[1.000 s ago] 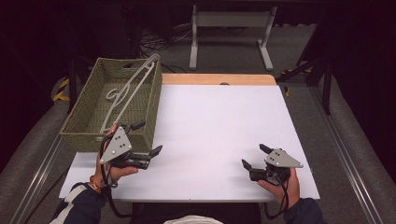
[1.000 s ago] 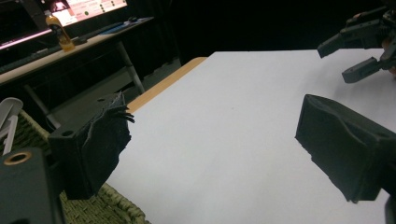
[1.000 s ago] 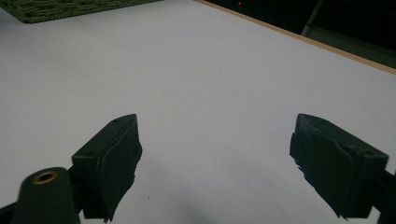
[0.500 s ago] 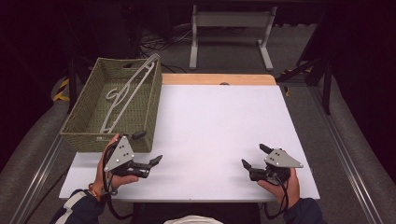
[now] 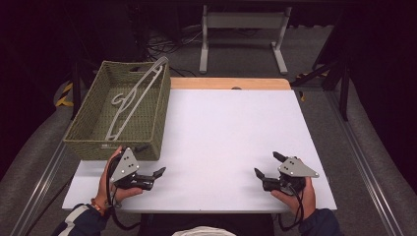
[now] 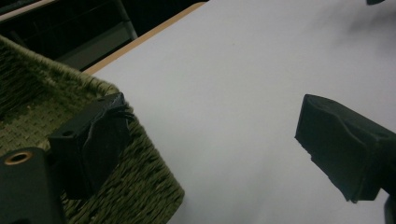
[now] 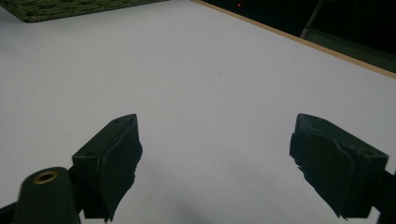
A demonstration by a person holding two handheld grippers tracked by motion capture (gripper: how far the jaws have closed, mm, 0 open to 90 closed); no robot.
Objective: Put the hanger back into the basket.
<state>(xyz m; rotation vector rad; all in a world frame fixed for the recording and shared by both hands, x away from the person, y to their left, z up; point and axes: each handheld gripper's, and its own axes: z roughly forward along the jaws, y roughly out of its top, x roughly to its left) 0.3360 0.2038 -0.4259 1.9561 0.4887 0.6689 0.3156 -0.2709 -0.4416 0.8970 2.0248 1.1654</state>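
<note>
The left tongs [image 5: 150, 173] rest low over the white worktop [image 5: 221, 142] at its near left corner, jaws spread wide and empty, just beside the near right corner of the green woven basket [image 5: 93, 135]. A white plastic clothes hanger [image 5: 135, 98] lies inside that basket, its upper end leaning on the far right rim. The right tongs [image 5: 268, 167] sit at the near right of the worktop, well apart from the basket, jaws likewise spread and holding nothing.
</note>
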